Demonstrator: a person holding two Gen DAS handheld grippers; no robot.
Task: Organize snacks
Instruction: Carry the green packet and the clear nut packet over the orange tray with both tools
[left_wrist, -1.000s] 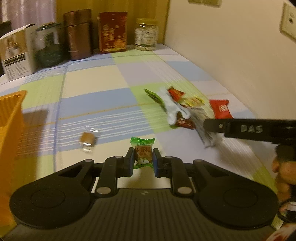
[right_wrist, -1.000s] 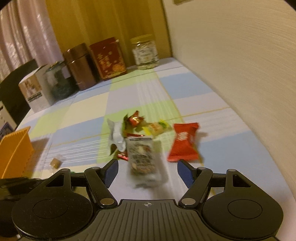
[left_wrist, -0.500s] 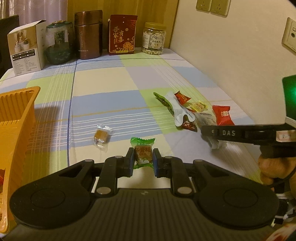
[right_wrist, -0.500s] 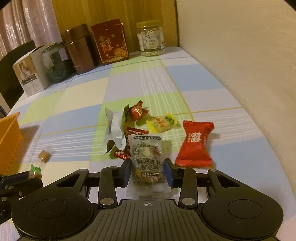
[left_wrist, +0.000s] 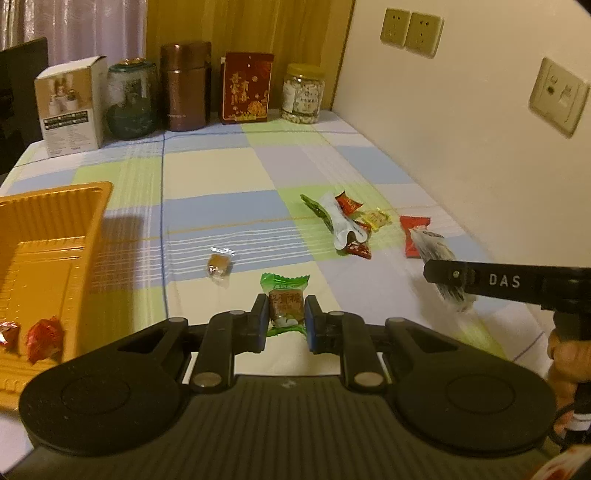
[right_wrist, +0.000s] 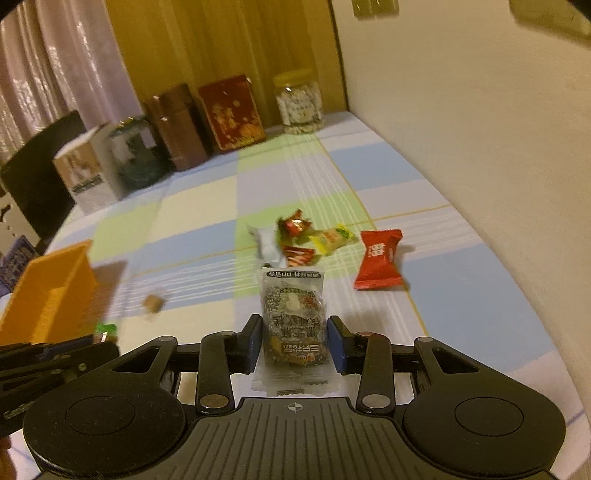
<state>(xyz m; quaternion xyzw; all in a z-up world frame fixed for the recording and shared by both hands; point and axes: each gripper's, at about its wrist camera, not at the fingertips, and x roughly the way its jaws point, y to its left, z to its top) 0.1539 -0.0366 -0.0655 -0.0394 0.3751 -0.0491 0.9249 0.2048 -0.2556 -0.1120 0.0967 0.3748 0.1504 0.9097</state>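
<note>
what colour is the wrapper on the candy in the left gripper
Green ends, brown middle panel on the candy; clearest in the left wrist view.

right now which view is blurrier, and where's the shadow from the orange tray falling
Right wrist view: motion-blurred, the back-row tins and the orange tray smeared, only the dark snack packet in the right gripper crisp. Left wrist view: sharp, warm dim light, fisheye bending the wall; the tray's shadow lies on the checked cloth to its right.

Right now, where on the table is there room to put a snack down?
The checked cloth lies bare between the back row of jars and the snack pile, and beside the orange tray above the lone brown candy. It is crowded by the wall, around the pile and the red packet.
</note>
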